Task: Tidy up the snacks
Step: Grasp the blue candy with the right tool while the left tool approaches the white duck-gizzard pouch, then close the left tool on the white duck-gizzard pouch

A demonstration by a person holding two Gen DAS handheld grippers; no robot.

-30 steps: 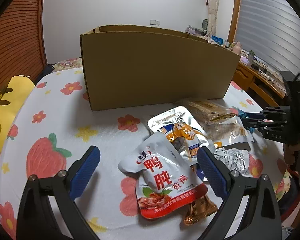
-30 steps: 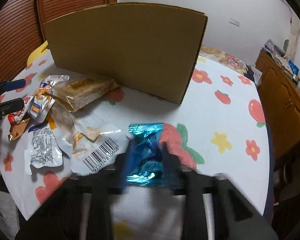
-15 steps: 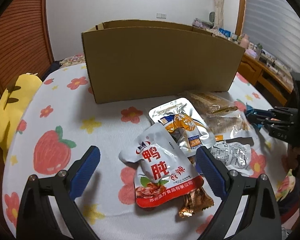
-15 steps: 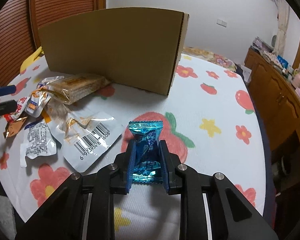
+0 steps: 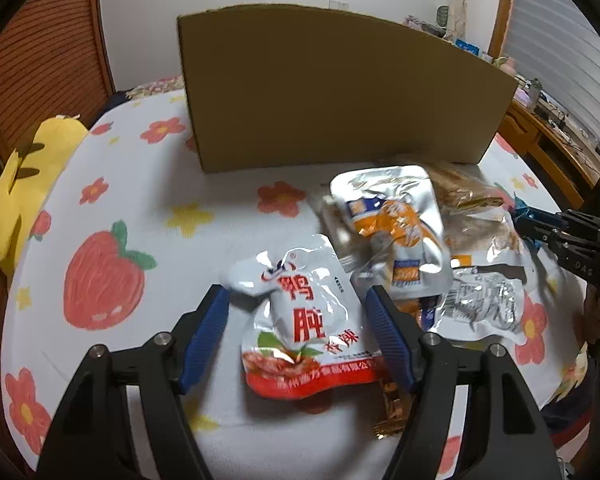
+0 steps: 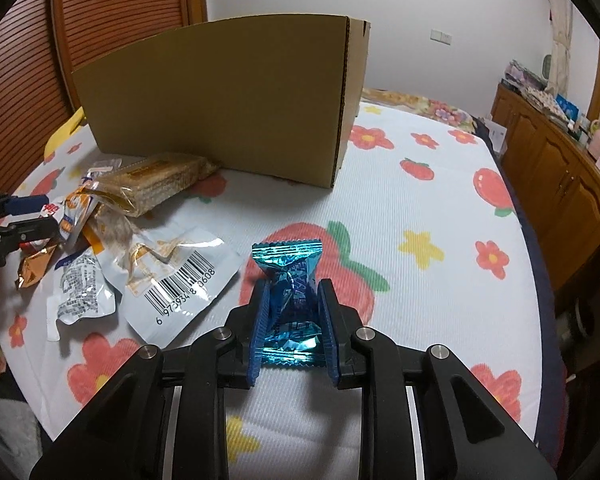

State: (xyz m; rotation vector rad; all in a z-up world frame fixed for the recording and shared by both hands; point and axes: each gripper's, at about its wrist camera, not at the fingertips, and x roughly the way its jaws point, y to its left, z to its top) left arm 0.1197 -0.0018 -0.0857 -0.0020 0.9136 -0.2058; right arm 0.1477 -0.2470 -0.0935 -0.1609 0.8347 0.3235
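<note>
A red-and-white pouch lies on the flowered cloth between the blue pads of my left gripper. Its jaws are closing, and the pads stand at the pouch's edges without squeezing it. Behind the pouch lies a heap of snacks: a silver-orange pouch, a cracker pack, a barcode pouch and a gold wrapper. My right gripper is shut on a shiny blue candy packet, held just above the cloth. A tall cardboard box stands behind the heap; its inside is hidden.
A yellow cushion lies at the table's left edge. A wooden cabinet runs along the right side. The cloth to the right of the box bears no snacks. Each gripper shows at the rim of the other's view.
My left gripper's jaws have narrowed from wide open to the pouch's edges, and it has come closer to the pouch. The right gripper keeps its grip on the blue packet.
</note>
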